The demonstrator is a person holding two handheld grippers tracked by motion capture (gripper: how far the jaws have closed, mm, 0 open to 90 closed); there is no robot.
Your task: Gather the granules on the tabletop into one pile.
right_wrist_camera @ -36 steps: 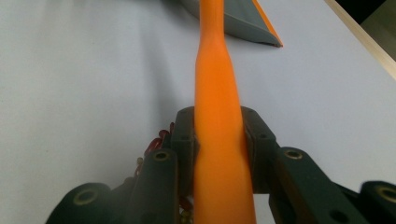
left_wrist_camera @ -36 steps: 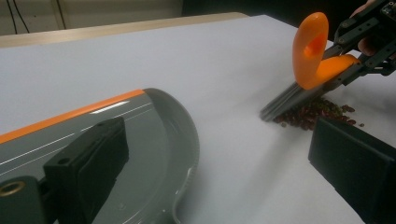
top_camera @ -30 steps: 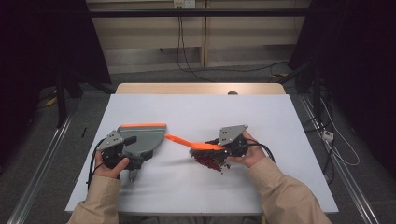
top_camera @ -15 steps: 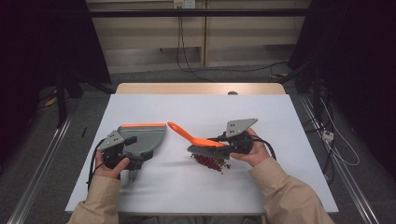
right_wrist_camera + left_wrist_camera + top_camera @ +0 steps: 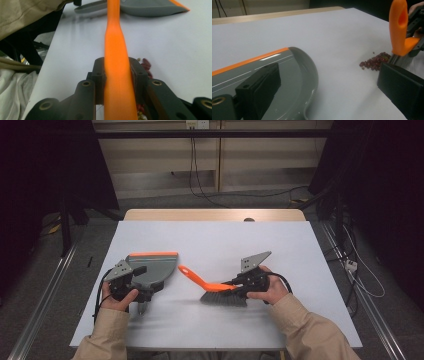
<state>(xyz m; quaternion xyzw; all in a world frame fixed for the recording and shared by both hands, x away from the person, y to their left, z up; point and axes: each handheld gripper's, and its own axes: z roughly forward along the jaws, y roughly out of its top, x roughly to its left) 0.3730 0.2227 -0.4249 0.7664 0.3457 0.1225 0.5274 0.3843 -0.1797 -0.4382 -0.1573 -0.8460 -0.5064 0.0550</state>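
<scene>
Right gripper [image 5: 239,289] lay low over the table [image 5: 210,240], its forearm angled in from the lower right, jaws clamped on the orange brush [image 5: 212,289] handle. Left gripper [image 5: 142,295] held the grey dustpan [image 5: 152,267], though its grip stayed unclear. Its own view revealed red beans [image 5: 374,61] heaped beside the bristles.

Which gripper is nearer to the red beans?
Right. The right gripper holds the brush with its bristles right at the beans. The left gripper holds the dustpan farther off across bare table.
</scene>
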